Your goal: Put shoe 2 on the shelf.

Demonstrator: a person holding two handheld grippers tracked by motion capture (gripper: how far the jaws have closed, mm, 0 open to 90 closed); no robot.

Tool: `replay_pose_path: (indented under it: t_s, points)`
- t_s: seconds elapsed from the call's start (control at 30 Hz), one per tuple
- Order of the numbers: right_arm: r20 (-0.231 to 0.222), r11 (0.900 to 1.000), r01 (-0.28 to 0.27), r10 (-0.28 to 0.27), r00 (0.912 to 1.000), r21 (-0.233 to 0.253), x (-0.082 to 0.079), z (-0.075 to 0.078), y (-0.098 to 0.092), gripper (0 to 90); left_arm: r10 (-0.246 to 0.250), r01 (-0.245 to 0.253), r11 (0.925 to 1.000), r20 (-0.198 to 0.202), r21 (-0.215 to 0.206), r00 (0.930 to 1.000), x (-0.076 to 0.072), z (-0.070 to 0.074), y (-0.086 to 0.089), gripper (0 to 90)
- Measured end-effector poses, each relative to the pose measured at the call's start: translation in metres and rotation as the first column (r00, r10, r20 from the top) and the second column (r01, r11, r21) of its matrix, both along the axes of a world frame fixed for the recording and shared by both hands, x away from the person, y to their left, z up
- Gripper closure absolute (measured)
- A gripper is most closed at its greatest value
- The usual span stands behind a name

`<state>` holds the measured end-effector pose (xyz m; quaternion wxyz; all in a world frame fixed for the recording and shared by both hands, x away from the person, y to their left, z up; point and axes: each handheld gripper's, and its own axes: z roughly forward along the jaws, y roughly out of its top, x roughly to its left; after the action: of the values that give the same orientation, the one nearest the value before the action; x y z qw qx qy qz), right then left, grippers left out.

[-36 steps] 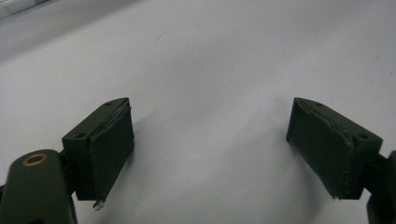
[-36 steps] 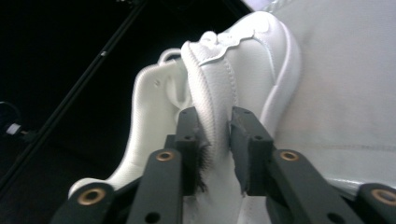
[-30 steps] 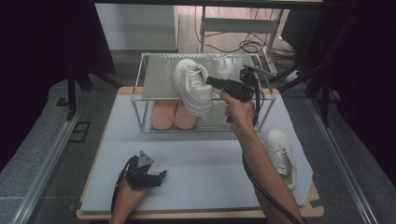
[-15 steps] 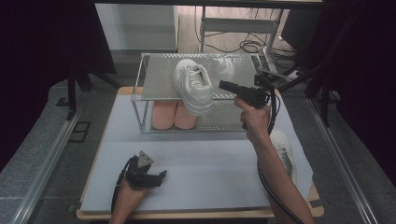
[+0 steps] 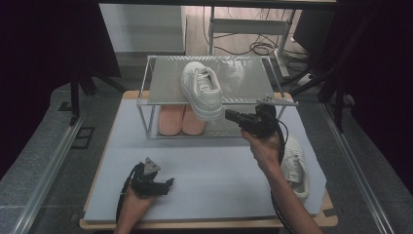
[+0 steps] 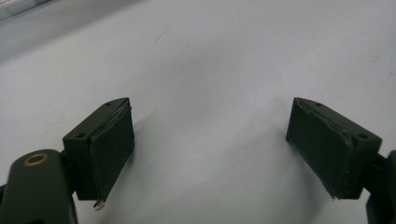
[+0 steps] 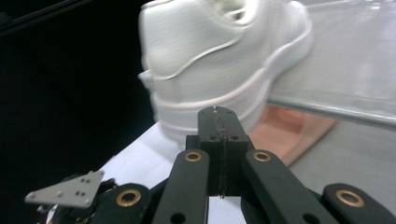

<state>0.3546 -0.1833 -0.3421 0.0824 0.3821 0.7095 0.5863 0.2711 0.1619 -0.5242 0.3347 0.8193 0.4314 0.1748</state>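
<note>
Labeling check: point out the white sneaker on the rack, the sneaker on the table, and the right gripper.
white sneaker on the rack (image 5: 200, 90), high view, on its laces.
white sneaker on the table (image 5: 294, 165), high view, on its upper.
right gripper (image 7: 219, 122), right gripper view, between its closed fingertips.

White sneaker (image 5: 201, 89) atop metal shelf (image 5: 243, 78)

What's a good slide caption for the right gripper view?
Right gripper, jaws shut and empty, points at the heel of a white sneaker overhanging the rack's top shelf.
</note>
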Motion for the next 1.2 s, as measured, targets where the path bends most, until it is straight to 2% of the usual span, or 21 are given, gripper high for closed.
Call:
replay_pose_path:
  t_s: [0.07, 0.3, 0.57, 1.2]
  points:
    - [0.010, 1.000, -0.025, 0.025, 0.9996, -0.013, -0.003, 0.000, 0.005, 90.0, 0.000, 0.000, 1.0000, 0.000, 0.000, 1.0000, 0.000, 0.000, 0.000, 15.2]
    - [0.016, 0.997, -0.049, 0.050, 0.9986, -0.061, -0.006, -0.004, 0.021, 90.0, -0.001, 0.001, 1.0000, -0.001, 0.000, 1.0000, 0.000, 0.000, 0.000, 15.2]
    - [0.011, 0.998, -0.047, 0.047, 0.9988, -0.049, 0.003, -0.005, 0.026, 90.0, 0.000, 0.000, 1.0000, -0.004, -0.005, 1.0000, 0.000, 0.000, 0.000, 15.2]
    - [0.022, 0.995, -0.033, 0.036, 0.9991, -0.097, 0.034, -0.009, 0.074, 90.0, 0.000, 0.000, 1.0000, -0.004, -0.009, 1.0000, 0.001, 0.000, 0.000, 15.5]
